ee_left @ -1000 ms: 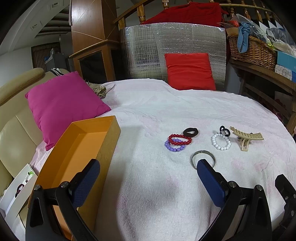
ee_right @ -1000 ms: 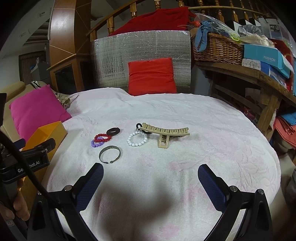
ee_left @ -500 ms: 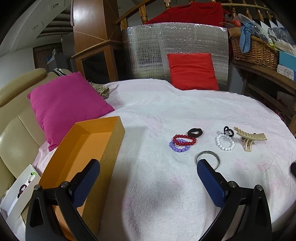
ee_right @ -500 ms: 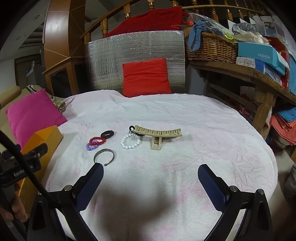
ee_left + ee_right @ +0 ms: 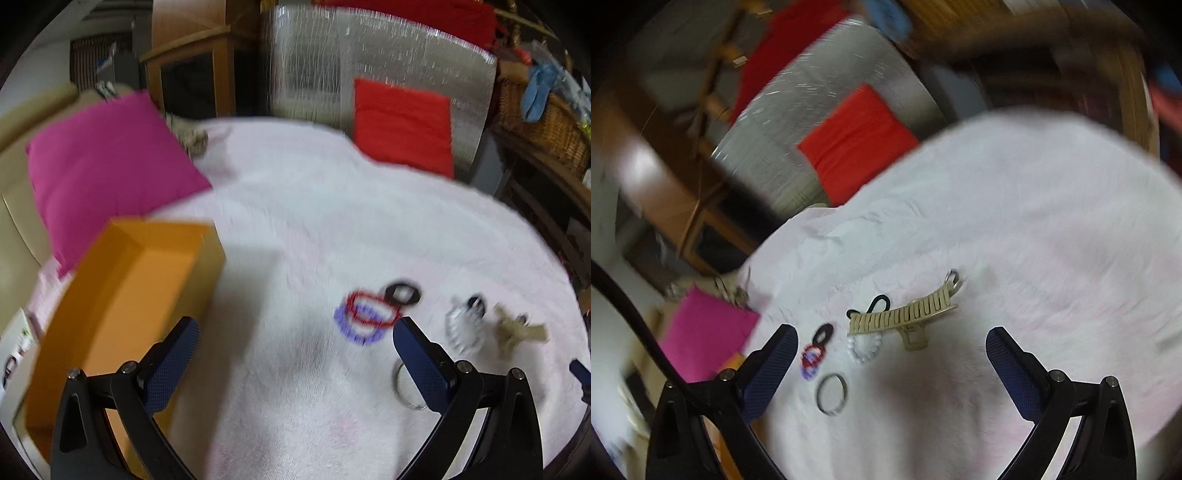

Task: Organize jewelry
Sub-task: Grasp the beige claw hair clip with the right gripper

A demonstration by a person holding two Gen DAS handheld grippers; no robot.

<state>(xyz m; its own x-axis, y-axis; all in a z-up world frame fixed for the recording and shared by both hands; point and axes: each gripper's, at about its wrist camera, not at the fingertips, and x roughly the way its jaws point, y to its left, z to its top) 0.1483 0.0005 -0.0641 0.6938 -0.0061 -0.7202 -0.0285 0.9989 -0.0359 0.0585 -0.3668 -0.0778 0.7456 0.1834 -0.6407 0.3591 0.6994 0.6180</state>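
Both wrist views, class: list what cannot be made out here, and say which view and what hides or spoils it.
- Metal bangle, left wrist view: partly hidden behind a finger of the left gripper.
- White bead bracelet, left wrist view: motion blur hides its beads.
- Orange box, left wrist view: near end hidden by the gripper, so its full contents are unknown.
- Red and purple bracelets, right wrist view: blurred into one.

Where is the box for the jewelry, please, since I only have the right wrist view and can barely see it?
Observer: An open orange box sits at the cloth's left edge, next to the pink cushion.
Operator: Is anything in it yet?
Observer: No jewelry shows in the visible part of its inside, though the view is blurred.
Operator: And the left gripper?
Observer: The left gripper is open and empty; one finger hides part of the metal bangle.
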